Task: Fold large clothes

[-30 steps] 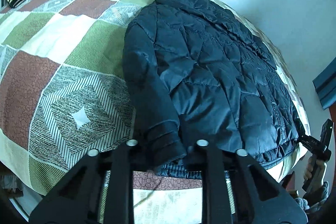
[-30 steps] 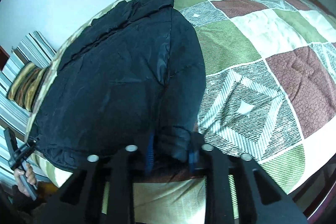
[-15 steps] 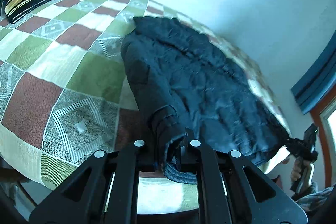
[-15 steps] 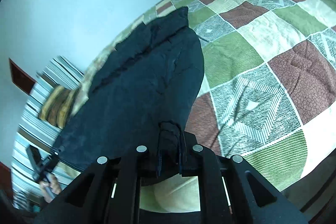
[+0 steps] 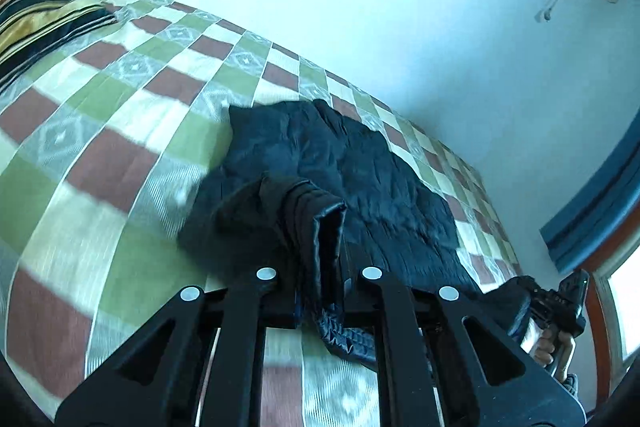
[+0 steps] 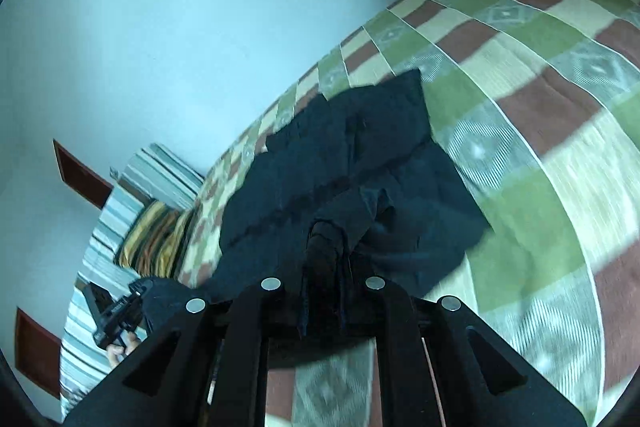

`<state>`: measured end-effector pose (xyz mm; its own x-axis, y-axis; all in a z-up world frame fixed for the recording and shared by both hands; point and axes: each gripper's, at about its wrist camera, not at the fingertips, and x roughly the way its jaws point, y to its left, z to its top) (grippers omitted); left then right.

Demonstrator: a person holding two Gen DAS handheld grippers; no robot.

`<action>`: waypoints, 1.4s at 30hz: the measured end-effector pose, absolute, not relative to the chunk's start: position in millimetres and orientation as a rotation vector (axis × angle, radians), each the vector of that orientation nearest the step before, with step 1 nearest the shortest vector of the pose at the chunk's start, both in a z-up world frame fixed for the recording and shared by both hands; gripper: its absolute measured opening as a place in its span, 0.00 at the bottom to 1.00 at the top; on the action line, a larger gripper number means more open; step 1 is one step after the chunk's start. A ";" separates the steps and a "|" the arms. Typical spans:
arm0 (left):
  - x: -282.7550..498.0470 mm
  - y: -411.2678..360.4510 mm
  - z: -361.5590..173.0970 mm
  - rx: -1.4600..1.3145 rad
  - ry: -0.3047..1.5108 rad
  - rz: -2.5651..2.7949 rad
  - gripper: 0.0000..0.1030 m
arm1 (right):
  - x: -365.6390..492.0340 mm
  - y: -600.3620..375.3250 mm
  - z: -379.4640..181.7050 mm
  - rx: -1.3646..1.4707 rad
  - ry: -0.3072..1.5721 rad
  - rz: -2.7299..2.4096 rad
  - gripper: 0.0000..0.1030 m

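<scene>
the dark quilted jacket (image 5: 360, 179) lay on the patchwork bedspread (image 5: 100, 147), its long axis running toward 1 o'clock, blurred. left gripper (image 5: 320, 279) and right gripper (image 6: 324, 283) each stood clamped on bunched hem, fingertips hidden.

We have lifted both lower corners of the dark jacket (image 5: 360, 167) off the checked bedspread (image 5: 120, 147); our left gripper (image 5: 320, 283) and right gripper (image 6: 324, 287) closed tighter on its bunched hem.
</scene>
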<state>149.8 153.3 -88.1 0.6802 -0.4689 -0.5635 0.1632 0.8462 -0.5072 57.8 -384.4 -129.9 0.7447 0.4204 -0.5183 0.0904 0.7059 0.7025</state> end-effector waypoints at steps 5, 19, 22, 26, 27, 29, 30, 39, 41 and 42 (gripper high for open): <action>226.4 147.6 -96.5 -0.443 0.783 -0.329 0.10 | 126.0 -396.7 -134.8 0.797 0.730 0.176 0.09; 348.6 130.9 -186.9 -0.391 0.965 -0.232 0.10 | 251.3 -413.6 -229.1 0.835 0.950 0.047 0.09; 349.5 129.0 -188.3 -0.377 0.965 -0.240 0.11 | 250.1 -415.6 -228.3 0.841 0.947 0.059 0.10; 341.0 126.4 -172.2 -0.320 0.936 -0.254 0.16 | 241.9 -417.2 -216.3 0.822 0.928 0.081 0.14; 338.5 127.0 -168.1 -0.318 0.927 -0.257 0.18 | 240.8 -417.7 -213.8 0.817 0.924 0.080 0.15; 330.5 132.6 -157.1 -0.334 0.910 -0.269 0.28 | 235.9 -417.1 -206.6 0.805 0.911 0.083 0.20; 325.1 138.1 -150.7 -0.359 0.899 -0.279 0.37 | 231.7 -416.9 -201.6 0.800 0.903 0.086 0.22; 295.9 168.9 -117.9 -0.389 0.788 -0.277 0.69 | 203.8 -425.6 -169.0 0.732 0.840 0.099 0.50; 294.3 173.3 -120.3 -0.371 0.796 -0.275 0.69 | 203.1 -427.0 -168.3 0.714 0.841 0.096 0.53; 293.6 175.2 -122.7 -0.360 0.804 -0.274 0.69 | 203.6 -427.2 -168.5 0.698 0.848 0.093 0.53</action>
